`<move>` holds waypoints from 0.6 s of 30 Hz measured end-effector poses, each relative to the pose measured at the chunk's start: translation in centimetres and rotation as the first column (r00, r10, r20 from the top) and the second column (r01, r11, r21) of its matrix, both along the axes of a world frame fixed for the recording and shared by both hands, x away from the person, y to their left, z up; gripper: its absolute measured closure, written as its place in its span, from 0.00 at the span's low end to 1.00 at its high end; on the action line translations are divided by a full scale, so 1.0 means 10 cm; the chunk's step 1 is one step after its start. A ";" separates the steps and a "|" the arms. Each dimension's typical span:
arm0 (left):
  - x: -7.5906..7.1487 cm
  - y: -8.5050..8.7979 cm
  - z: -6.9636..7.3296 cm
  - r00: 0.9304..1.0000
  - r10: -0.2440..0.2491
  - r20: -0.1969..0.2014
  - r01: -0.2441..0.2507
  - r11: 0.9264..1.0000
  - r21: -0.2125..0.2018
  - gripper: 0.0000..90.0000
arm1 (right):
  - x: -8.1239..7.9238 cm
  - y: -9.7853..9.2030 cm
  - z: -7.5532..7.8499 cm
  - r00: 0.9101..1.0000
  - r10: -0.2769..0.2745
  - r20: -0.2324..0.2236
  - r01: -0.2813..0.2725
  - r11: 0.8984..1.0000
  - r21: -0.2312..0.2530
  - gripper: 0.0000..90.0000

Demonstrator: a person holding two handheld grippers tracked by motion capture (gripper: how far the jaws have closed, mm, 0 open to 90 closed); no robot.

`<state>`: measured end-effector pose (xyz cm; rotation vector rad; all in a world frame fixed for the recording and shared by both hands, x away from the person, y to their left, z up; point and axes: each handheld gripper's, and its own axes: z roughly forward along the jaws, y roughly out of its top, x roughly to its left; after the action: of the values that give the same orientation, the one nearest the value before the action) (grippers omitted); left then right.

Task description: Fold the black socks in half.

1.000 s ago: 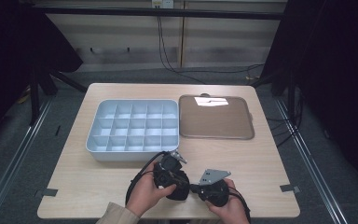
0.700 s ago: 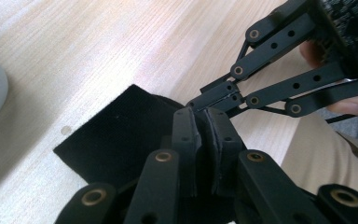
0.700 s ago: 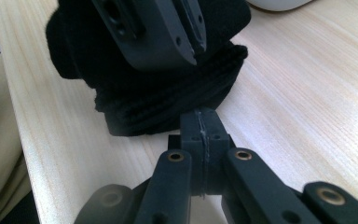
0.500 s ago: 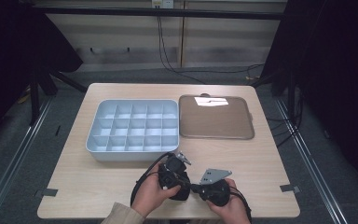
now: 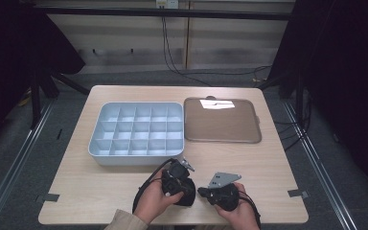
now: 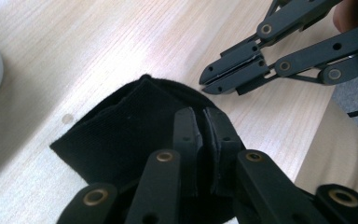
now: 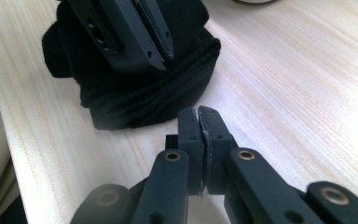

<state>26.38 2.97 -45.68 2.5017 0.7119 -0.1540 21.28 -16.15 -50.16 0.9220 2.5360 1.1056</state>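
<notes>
Black folded cloth (image 6: pixel 121 135) is pinched in the left gripper (image 6: pixel 204 140) jaws near the desk (image 5: pixel 268 167) front edge; right gripper (image 7: pixel 199 140) jaws are closed empty just beside it.

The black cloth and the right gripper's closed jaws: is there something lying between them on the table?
No. In the right gripper view, bare light wood lies between the black cloth and the right gripper. The left gripper is shut on the cloth.
</notes>
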 end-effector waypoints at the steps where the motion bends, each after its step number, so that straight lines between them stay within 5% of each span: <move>1: 0.00 0.01 0.00 1.000 0.001 0.003 -0.001 1.000 0.002 0.93 | 0.00 0.00 0.00 1.000 0.000 0.001 0.000 1.000 0.000 0.99; 18: -0.01 0.00 -0.02 1.000 0.003 0.013 -0.003 1.000 0.017 0.93 | 0.00 -0.01 -0.01 1.000 -0.007 -0.003 0.007 1.000 0.009 0.97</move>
<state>26.29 3.00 -45.93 2.5155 0.7145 -0.1305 21.32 -16.25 -50.22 0.9343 2.5299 1.1151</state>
